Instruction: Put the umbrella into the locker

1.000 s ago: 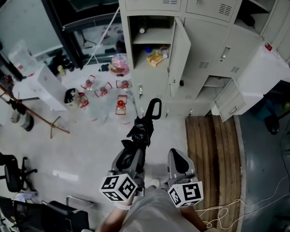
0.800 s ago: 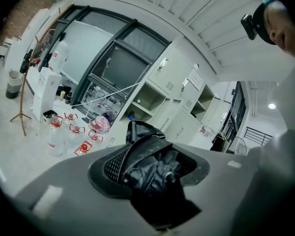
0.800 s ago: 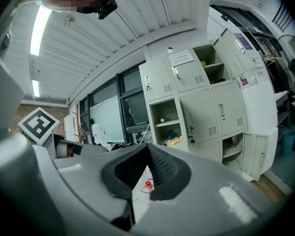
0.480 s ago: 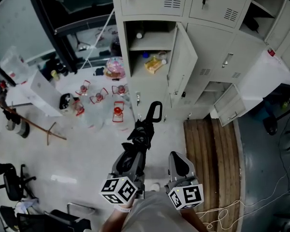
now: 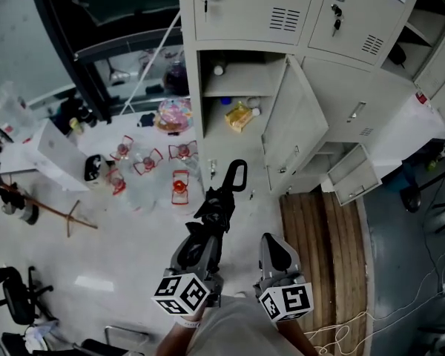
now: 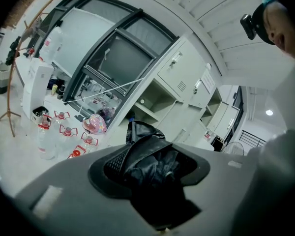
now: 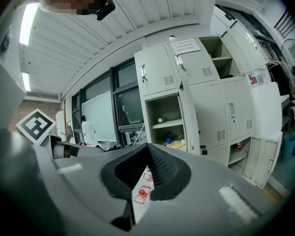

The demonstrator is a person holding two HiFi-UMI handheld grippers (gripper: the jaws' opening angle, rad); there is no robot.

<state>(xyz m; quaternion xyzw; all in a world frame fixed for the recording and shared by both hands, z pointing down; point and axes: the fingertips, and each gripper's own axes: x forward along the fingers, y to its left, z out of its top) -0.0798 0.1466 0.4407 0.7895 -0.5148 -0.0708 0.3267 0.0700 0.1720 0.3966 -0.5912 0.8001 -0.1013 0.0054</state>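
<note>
A folded black umbrella [image 5: 216,210] with a curved handle [image 5: 237,175] points toward the grey lockers. My left gripper [image 5: 202,245] is shut on its bunched fabric, which fills the jaws in the left gripper view [image 6: 147,159]. The open locker compartment [image 5: 233,87] stands ahead, its door [image 5: 297,124] swung out to the right. A yellow packet [image 5: 239,116] lies on its lower shelf. Beside the umbrella, my right gripper [image 5: 273,249] is shut and holds nothing; its tips meet in the right gripper view [image 7: 148,151], where the open compartment [image 7: 164,117] shows beyond.
Several clear water bottles with red handles [image 5: 152,162] and a pink globe-like object [image 5: 170,113] sit on the floor left of the locker. A wooden board [image 5: 319,236] lies to the right, beside a low open locker door [image 5: 356,176]. A white box [image 5: 48,150] stands far left.
Both grippers and the umbrella have moved forward toward the lockers, which now loom larger and nearer. The left grip on the umbrella is unchanged and the right jaws stay shut.
</note>
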